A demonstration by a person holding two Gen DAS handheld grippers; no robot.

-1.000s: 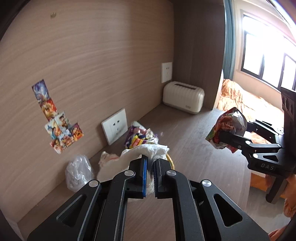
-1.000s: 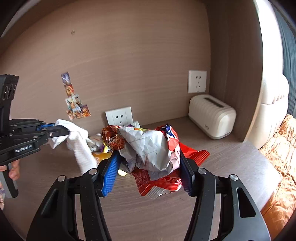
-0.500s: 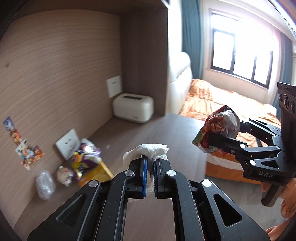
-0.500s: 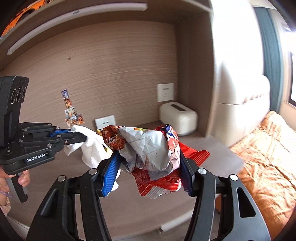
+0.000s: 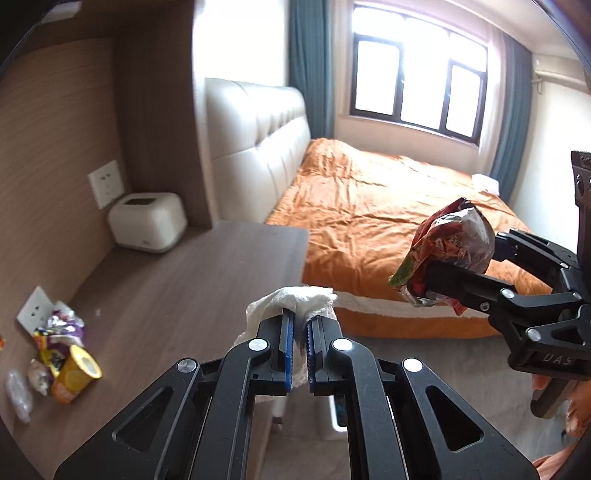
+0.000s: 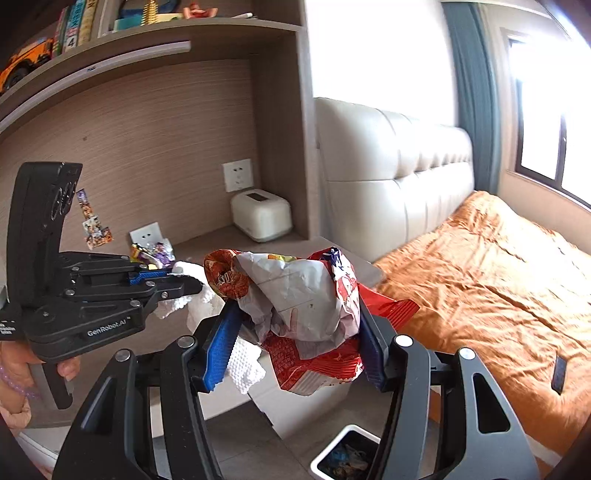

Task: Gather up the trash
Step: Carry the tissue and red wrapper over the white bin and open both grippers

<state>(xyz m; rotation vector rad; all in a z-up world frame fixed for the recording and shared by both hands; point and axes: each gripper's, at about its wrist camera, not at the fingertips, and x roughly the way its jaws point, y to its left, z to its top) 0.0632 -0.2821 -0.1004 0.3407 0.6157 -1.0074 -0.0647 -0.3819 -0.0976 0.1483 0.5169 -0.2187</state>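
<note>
My left gripper point(image 5: 298, 332) is shut on a crumpled white paper towel point(image 5: 291, 301), held in the air off the desk's right edge; the gripper also shows in the right wrist view point(image 6: 184, 280). My right gripper point(image 6: 295, 343) is shut on a crumpled red and silver snack bag point(image 6: 295, 299), held above the floor; the bag also shows in the left wrist view point(image 5: 448, 243). A white trash bin point(image 6: 347, 456) with litter inside stands on the floor below the right gripper. More wrappers point(image 5: 55, 332) and a yellow cup point(image 5: 75, 373) lie on the desk at far left.
The wooden desk point(image 5: 177, 295) has a white tissue box point(image 5: 147, 221) at its back corner. A bed with an orange cover point(image 5: 369, 206) and padded headboard point(image 5: 255, 147) lies beyond. Shelves with books point(image 6: 74, 29) hang above the desk.
Both grippers have swung right, away from the desk wall toward the bed and floor, still holding their trash. The bin has come into the right wrist view.
</note>
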